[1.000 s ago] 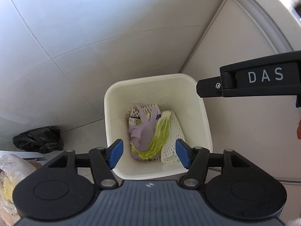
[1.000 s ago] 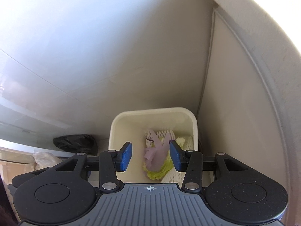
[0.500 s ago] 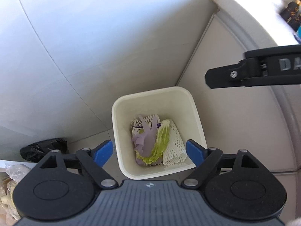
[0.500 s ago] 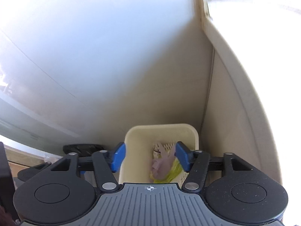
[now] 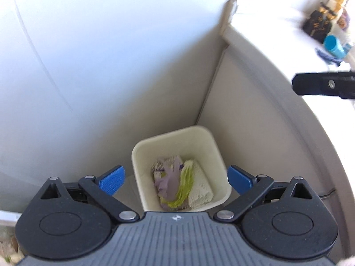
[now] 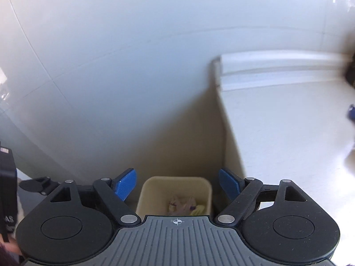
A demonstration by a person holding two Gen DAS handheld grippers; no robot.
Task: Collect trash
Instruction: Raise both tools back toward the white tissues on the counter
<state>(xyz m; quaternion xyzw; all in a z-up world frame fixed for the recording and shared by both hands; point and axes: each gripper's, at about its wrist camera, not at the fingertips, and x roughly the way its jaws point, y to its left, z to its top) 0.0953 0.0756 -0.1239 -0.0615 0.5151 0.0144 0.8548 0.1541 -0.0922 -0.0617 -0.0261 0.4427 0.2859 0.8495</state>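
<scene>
A cream square trash bin (image 5: 177,137) stands on the floor in a corner, far below both grippers. Inside lie a lilac glove (image 5: 169,182), a green cabbage leaf (image 5: 185,187) and white foam netting (image 5: 200,190). My left gripper (image 5: 176,178) hangs high over the bin, its jaws opening wide, nothing between the blue pads (image 5: 112,179). My right gripper (image 6: 177,185) is higher still, jaws opening and empty; the bin (image 6: 176,182) shows small between its pads (image 6: 126,184). Part of the right gripper's black body (image 5: 324,86) crosses the left wrist view at the right edge.
A pale wall (image 5: 88,66) rises behind the bin and a white cabinet side (image 5: 266,133) stands to its right. On the countertop (image 5: 277,22) above are a blue cup (image 5: 332,46) and dark bottles (image 5: 321,20). Part of the left gripper's black body (image 6: 7,188) shows at the right wrist view's left edge.
Both grippers rose away from the bin, which now looks smaller, and both sets of jaws spread wider. The countertop has come into view. The trash in the bin has not moved.
</scene>
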